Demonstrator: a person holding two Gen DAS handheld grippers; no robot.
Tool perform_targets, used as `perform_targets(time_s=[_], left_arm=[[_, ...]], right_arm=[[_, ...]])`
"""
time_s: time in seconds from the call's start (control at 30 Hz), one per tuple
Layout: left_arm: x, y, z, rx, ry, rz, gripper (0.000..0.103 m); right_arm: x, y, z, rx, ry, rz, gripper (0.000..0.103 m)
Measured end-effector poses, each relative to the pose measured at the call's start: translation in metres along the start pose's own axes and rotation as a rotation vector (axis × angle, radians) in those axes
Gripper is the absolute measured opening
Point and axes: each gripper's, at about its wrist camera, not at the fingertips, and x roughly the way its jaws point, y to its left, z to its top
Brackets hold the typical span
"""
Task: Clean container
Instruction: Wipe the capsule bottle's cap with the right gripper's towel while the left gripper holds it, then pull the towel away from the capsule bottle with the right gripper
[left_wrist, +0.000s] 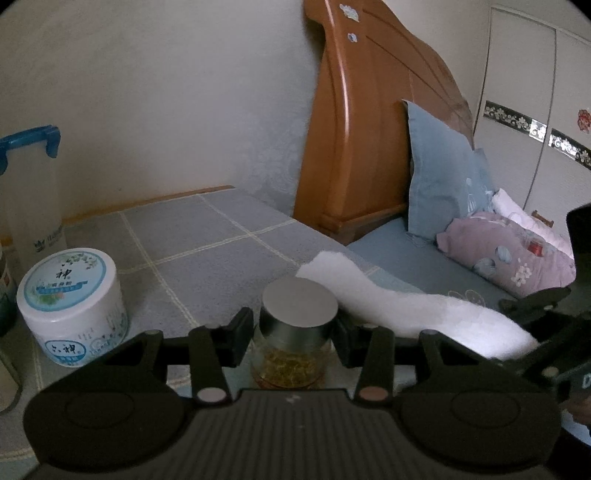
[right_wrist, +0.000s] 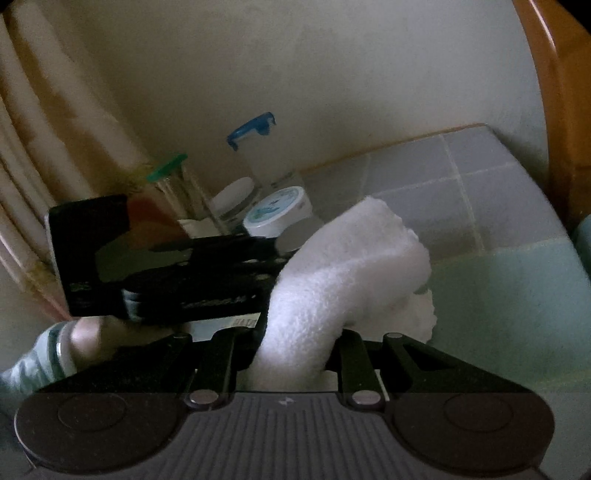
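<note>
your left gripper (left_wrist: 295, 334) is clenched on a small glass jar (left_wrist: 291, 354) with a flat silver lid; the black pads press its neck from both sides, just under the lid. yellowish bits fill the lower part of the jar, which carries no label you could read. it stands on a grey checked cloth (left_wrist: 207, 236) with pale lines.

left of that gripper, on the same cloth, stands a round white tub (left_wrist: 72, 306) with a blue and green label; large chinese characters show on the lid and side, the smaller print is too blurred to read. beyond the tub, a tall clear container with a blue clip lid (left_wrist: 31, 192) stands by the wall, with a small logo low on its side that cannot be made out.

your right gripper (right_wrist: 295, 347) is grasping a white fluffy cloth (right_wrist: 332, 277), which rises from between its fingers and droops forward. in the left view the cloth lies just right of the jar and beyond it, touching or nearly touching the lid.

ahead and to the right of the left gripper are a wooden headboard (left_wrist: 354, 129), a blue pillow (left_wrist: 443, 173) and a pink floral bundle (left_wrist: 509, 254). in the right view the left gripper's black body blocks the jar, and its white lettering is blurred.
</note>
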Motion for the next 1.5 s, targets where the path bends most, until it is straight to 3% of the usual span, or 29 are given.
perform_targets(time_s=[0.23,0.47,0.57,0.63,1.0,1.13,1.5], left_arm=[[0.001,-0.001,0.000,0.010,0.003,0.007,0.045],[0.001,-0.004,-0.001,0.026,0.001,0.029,0.045],[0.002,-0.006,-0.002,0.028,0.004,0.044,0.048],[0.003,-0.007,-0.003,0.032,0.004,0.060,0.054],[0.011,-0.009,-0.010,0.033,0.024,0.088,0.054],[0.013,-0.013,-0.014,0.047,0.026,0.098,0.048],[0.018,-0.018,-0.019,0.053,0.026,0.119,0.046]], right_arm=[[-0.017,-0.003,-0.008,0.029,-0.009,0.022,0.020],[-0.042,-0.009,-0.008,0.053,-0.064,-0.032,0.020],[-0.050,-0.012,-0.004,0.056,-0.085,-0.049,0.021],[-0.054,-0.012,-0.001,0.050,-0.097,-0.059,0.021],[-0.053,-0.015,0.003,0.034,-0.089,-0.061,0.021],[-0.055,-0.014,0.005,0.029,-0.093,-0.066,0.021],[-0.061,0.011,0.059,-0.121,-0.220,-0.065,0.021]])
